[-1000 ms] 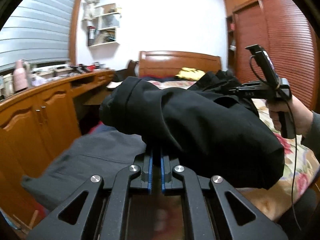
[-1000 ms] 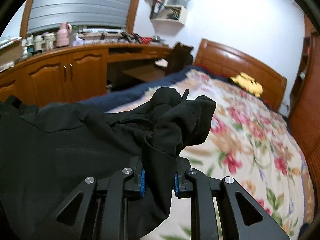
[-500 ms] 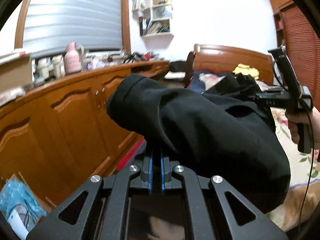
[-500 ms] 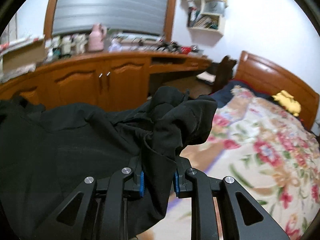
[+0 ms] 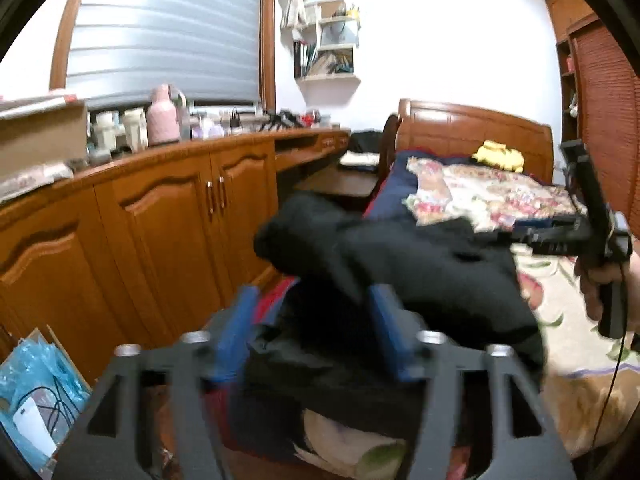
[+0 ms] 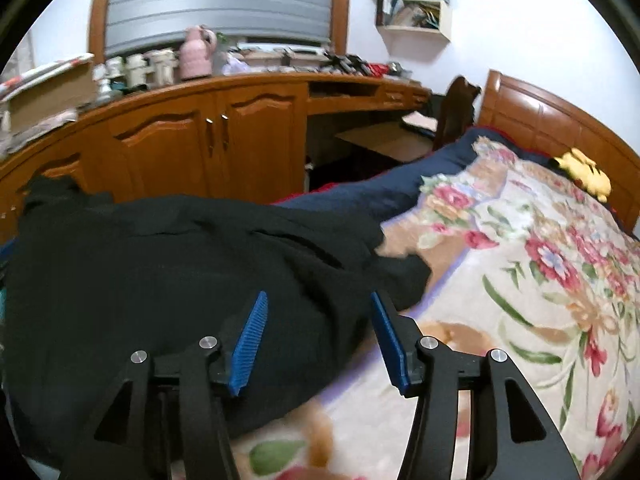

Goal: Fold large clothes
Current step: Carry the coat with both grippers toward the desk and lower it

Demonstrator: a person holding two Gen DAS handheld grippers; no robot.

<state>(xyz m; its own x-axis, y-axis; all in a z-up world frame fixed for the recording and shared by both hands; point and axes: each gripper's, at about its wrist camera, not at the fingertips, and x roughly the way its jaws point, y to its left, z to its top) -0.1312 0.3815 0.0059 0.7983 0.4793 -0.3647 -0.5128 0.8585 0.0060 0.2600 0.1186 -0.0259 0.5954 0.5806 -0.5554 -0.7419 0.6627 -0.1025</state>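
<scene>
**Both grippers letting go of the garment**

The left gripper and right gripper are opening, blue pads clear of the black garment (blurred in the left view), which lies heaped between them on the floral blanket at the bed's near corner.

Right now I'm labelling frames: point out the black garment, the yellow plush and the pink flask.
black garment (image 6: 160, 264), right wrist view, its flat middle.
yellow plush (image 6: 584, 170), right wrist view, its body.
pink flask (image 5: 162, 116), left wrist view, its body.

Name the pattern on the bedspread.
The bedspread has a floral print, red and pink flowers on cream; the right wrist view shows it best.
</scene>
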